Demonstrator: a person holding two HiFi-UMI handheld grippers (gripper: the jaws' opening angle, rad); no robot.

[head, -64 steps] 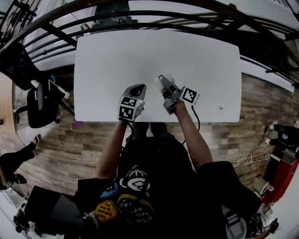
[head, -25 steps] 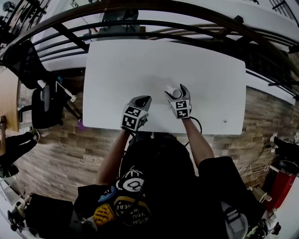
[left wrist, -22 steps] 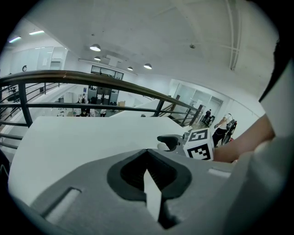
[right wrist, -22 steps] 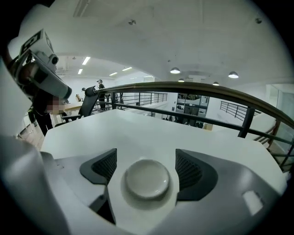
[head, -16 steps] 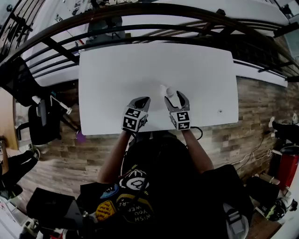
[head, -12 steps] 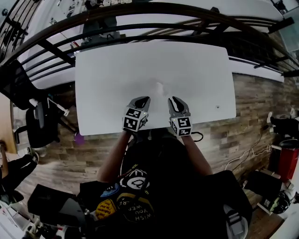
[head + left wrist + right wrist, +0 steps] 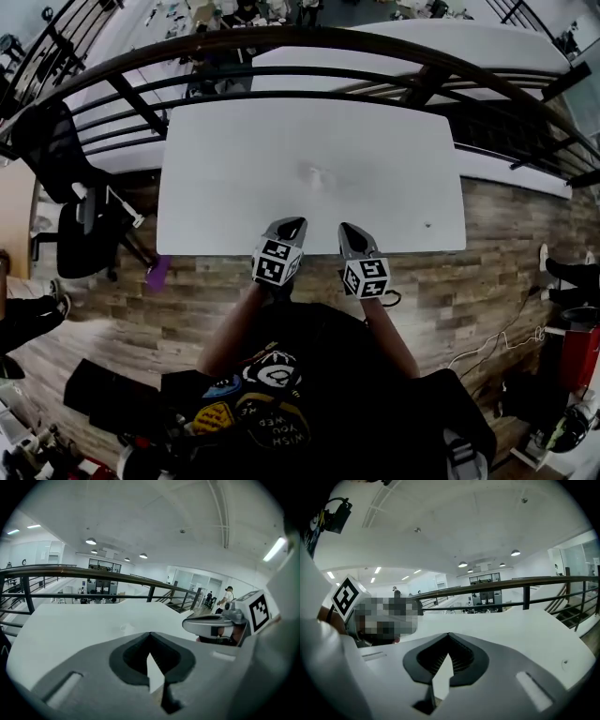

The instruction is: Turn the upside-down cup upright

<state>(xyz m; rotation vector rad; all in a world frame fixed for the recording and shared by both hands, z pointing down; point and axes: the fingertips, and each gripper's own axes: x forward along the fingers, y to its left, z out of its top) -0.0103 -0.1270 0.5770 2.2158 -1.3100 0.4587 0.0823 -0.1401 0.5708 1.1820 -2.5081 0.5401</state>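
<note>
A small pale cup (image 7: pixel 316 174) stands alone on the white table (image 7: pixel 234 150), near its middle. It is too faint to tell which way up it is. It also shows as a dim shape (image 7: pixel 123 627) in the left gripper view. Both grippers hang over the table's near edge, well short of the cup. My left gripper (image 7: pixel 290 224) is shut with nothing in it. My right gripper (image 7: pixel 346 229) is shut and empty too, its tips meeting. From the left gripper view, the right gripper (image 7: pixel 213 624) shows at the right.
A black railing (image 7: pixel 281 89) runs behind the table's far edge. An office chair (image 7: pixel 80 225) stands to the left, with a purple object (image 7: pixel 156 272) on the wood floor. A small dark spot (image 7: pixel 427 225) marks the table near its right front.
The right gripper let go of the cup, shut, and drew back to the near edge. The left gripper drew back as well. The cup stayed on the table.
</note>
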